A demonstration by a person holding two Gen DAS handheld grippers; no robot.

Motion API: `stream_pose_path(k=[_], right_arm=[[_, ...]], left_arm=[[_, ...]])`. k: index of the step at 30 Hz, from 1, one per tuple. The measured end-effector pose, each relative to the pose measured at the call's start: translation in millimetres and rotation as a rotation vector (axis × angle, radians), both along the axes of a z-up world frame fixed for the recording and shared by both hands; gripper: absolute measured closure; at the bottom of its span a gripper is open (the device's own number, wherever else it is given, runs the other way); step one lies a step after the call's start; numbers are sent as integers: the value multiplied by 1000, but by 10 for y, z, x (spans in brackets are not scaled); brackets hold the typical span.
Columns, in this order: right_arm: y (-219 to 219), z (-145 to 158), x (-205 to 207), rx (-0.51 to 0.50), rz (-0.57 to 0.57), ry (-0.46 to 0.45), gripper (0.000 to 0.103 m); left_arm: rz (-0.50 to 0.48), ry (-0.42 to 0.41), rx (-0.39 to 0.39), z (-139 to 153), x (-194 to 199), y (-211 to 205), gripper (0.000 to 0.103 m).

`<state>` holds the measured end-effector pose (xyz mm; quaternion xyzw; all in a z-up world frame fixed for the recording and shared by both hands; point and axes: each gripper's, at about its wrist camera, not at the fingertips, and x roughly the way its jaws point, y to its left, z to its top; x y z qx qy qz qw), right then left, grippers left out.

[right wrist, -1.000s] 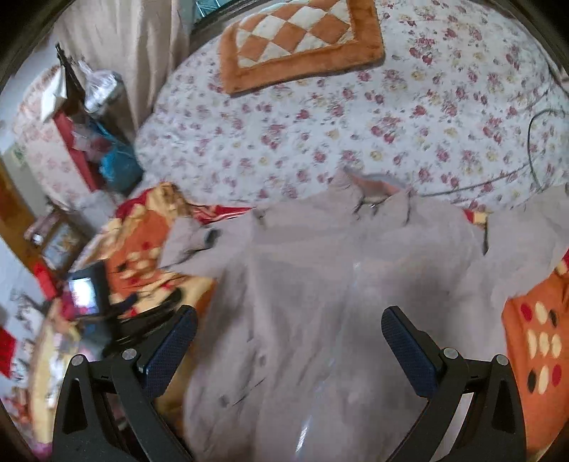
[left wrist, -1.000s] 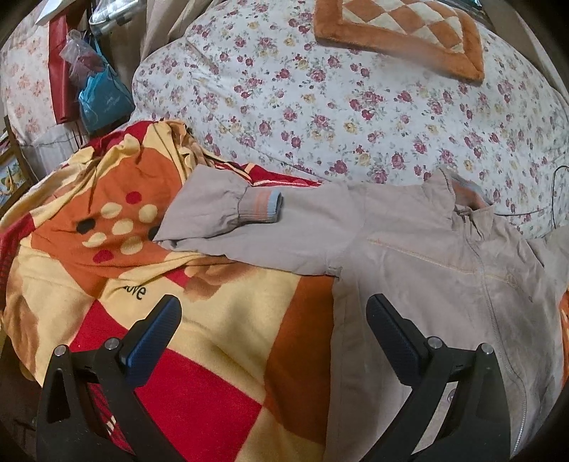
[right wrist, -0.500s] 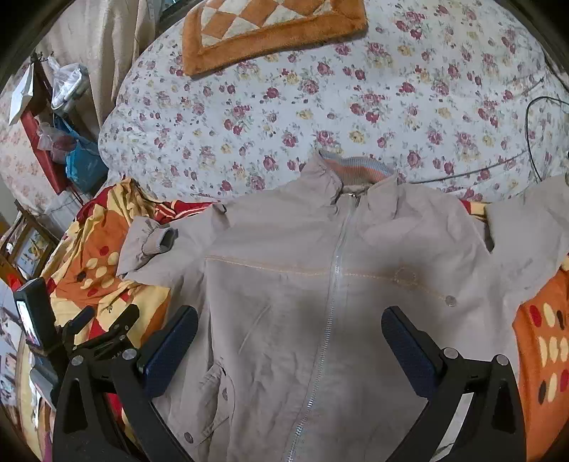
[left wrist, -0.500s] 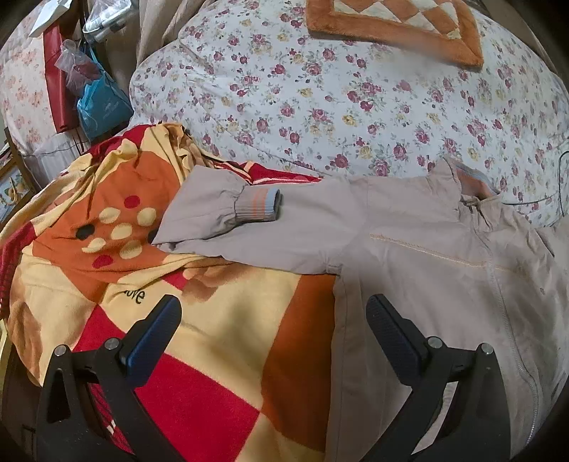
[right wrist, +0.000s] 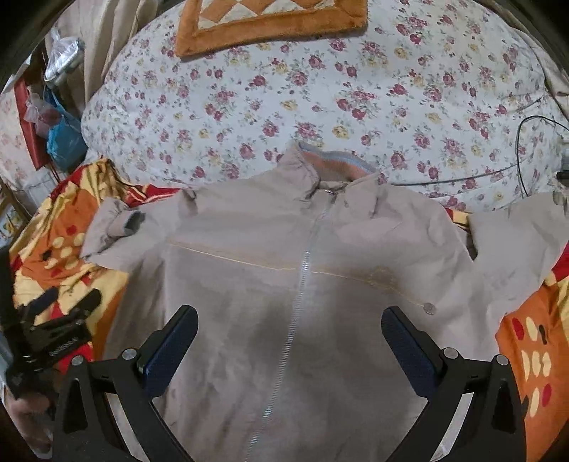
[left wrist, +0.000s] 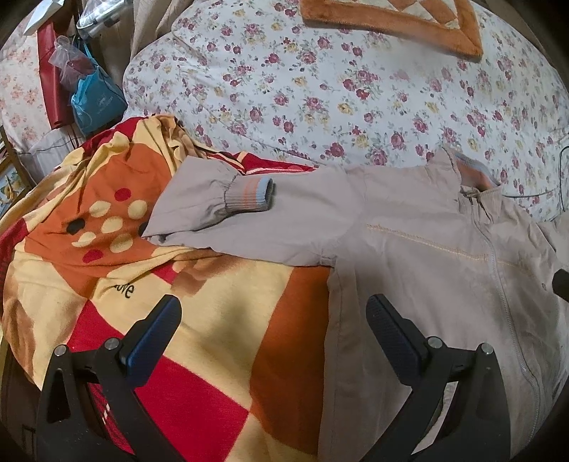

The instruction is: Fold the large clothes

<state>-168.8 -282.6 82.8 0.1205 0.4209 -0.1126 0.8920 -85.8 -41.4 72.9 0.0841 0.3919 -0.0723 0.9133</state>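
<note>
In the left wrist view, the left gripper (left wrist: 274, 312) hangs with its jaws spread wide and nothing between them, over a fleece blanket (left wrist: 199, 320) of red, orange and cream blocks with spots and a scrap of black lettering. The beige jacket (left wrist: 419, 256) lies front up on that blanket, zipped, filling the right side of the frame. Its near sleeve (left wrist: 227, 213) is doubled back on itself, so the ribbed cuff (left wrist: 254, 195) with orange and blue stripes rests on top of the sleeve. Behind the blanket swells a white quilt (left wrist: 320, 81) printed with small roses, and an orange checked mat (left wrist: 402, 17) sits on it at the top edge. At the far left, beside the bed, hang a blue bag (left wrist: 94, 101) and clear plastic against something red.

In the right wrist view, the right gripper (right wrist: 290, 330) is likewise held open and empty, over the jacket's chest, the zip (right wrist: 302, 270) running up between its fingers to a collar (right wrist: 330, 163) lined in orange and blue. The other sleeve (right wrist: 512, 241) spreads out to the right across the blanket. A thin black cable (right wrist: 522, 149) trails over the rose quilt at the right. The left gripper shows at the lower left edge, over the blanket just off the jacket's side, a person's hand (right wrist: 25, 401) under it
</note>
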Motion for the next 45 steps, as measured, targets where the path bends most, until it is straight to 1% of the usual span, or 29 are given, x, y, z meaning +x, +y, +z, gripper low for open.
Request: stream_pose_path(k=[5,14,17,21,24,30,38,45], right_arm=[[-78,-130,2,-16,-14,2,0],[-116,-313,21,-8,-21,19,0],[-126,-324,12,-6,-25,7,0],[-158,-348,28,26,-31,1,0],[-162,-361,40,33,-27,0,0],[-117,-366,62,7,-12,1,0],[-187,-430,69,22,-34,17,0],[-183,-458,85,24,-28,28,0]], left_arm=[[1,12,-11,-37,20,-28,0],[-14,29,-6,-116,50,-137,0],[-26,33,-19,-115,61,-157,0],[-26,47,-32,-138,82,-149,0],[-21,50,-27,-157,84,-143,0],[-5,50,-35,-163,105,-117,0],[-7,51,-21,-184,111,-136,0],[-3,50,-8,-194,122,-136,0]])
